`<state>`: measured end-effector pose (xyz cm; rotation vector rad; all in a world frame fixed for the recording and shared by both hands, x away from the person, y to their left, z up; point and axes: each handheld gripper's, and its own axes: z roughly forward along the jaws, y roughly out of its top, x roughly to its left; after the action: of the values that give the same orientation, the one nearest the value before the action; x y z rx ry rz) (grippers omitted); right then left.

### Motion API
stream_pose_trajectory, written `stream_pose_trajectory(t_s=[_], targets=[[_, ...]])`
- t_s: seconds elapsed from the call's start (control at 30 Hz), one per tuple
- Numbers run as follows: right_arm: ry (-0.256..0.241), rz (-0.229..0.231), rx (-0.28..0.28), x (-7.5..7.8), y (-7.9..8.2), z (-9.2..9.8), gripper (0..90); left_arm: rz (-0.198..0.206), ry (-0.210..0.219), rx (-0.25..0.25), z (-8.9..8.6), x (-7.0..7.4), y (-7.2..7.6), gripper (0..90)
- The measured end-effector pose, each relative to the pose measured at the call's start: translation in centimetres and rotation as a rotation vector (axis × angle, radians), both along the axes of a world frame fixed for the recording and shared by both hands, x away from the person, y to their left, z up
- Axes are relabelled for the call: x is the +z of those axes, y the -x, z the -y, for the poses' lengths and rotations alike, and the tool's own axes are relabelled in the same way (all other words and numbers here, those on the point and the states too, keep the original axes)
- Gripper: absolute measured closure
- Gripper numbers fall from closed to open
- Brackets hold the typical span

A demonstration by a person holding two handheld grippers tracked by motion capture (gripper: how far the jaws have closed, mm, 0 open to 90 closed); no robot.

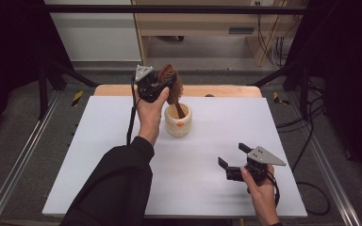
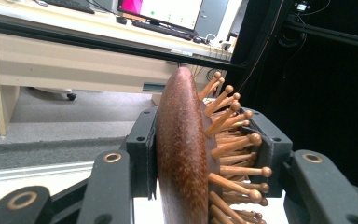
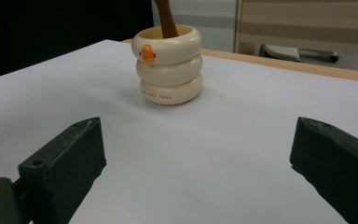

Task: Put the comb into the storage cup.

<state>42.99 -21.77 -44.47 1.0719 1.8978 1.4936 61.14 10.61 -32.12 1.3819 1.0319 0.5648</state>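
The wooden hairbrush (image 1: 170, 84) stands tilted with its handle down inside the cream ringed cup (image 1: 178, 121) near the far edge of the worktop (image 1: 122, 155), its head above the rim. To finish well, I judge the handle should rest on the cup's bottom before letting go, so the cup does not tip. The left gripper (image 1: 162, 84) has its fingers (image 2: 142, 144) clamped on the brush head, back and bristles; the right gripper (image 1: 231, 160) hovers spread wide, holding nothing, well apart from the cup.
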Motion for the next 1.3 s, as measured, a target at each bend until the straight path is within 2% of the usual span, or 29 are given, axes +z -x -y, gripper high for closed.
stream_pose_trajectory(t_s=[0.4,1.3], targets=[[0.003,0.002,0.002,0.0,0.0,0.0,3.3,-0.014,0.012,-0.006,0.1,-0.8,0.2,51.4],[0.008,0.0,0.005,0.0,0.0,0.0,3.4,-0.019,0.015,-0.019,0.7,-1.4,0.4,51.3]])
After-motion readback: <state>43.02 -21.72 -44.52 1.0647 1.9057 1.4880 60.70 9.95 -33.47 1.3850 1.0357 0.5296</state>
